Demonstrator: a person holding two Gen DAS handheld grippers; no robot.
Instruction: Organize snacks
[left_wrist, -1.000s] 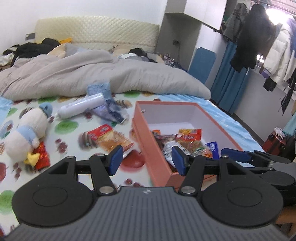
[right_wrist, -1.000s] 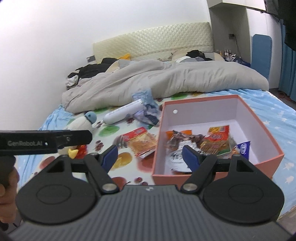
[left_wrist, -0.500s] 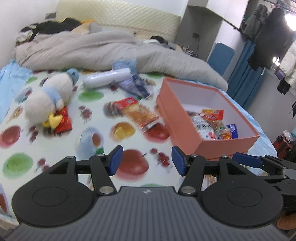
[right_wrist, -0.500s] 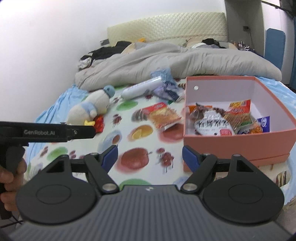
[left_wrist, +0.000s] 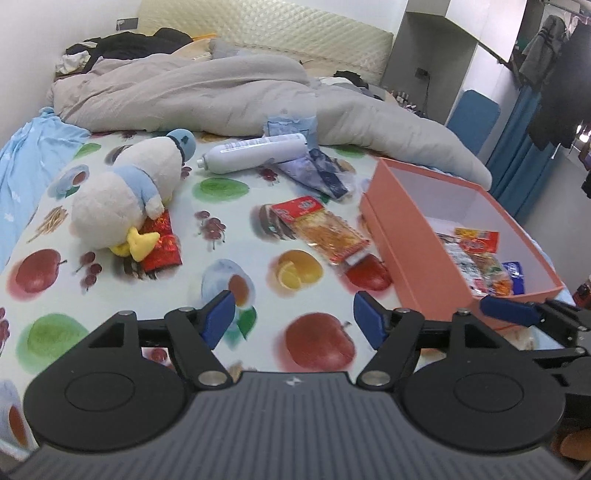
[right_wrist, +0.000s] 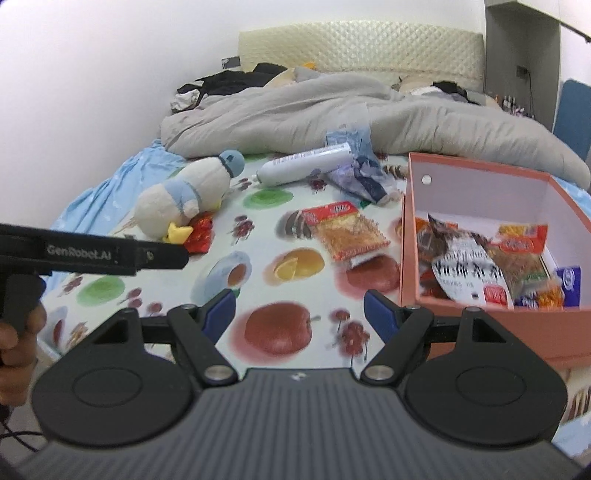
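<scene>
Reading "GenRobot.AI" on left gripper (right_wrist: 92, 254) (jaws opening, empty), right gripper (right_wrist: 299, 314) — apart, snack labels illegible.

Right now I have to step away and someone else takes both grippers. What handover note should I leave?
Left gripper: jaws opening, nothing between them. Right gripper: open, empty.
Pink box: on the bed, several snack packets already inside.
Left to do: orange snack packet lies on the fruit-print sheet beside the box; red packet is partly under the plush duck.
The white bottle and blue wrappers lie farther back.
</scene>
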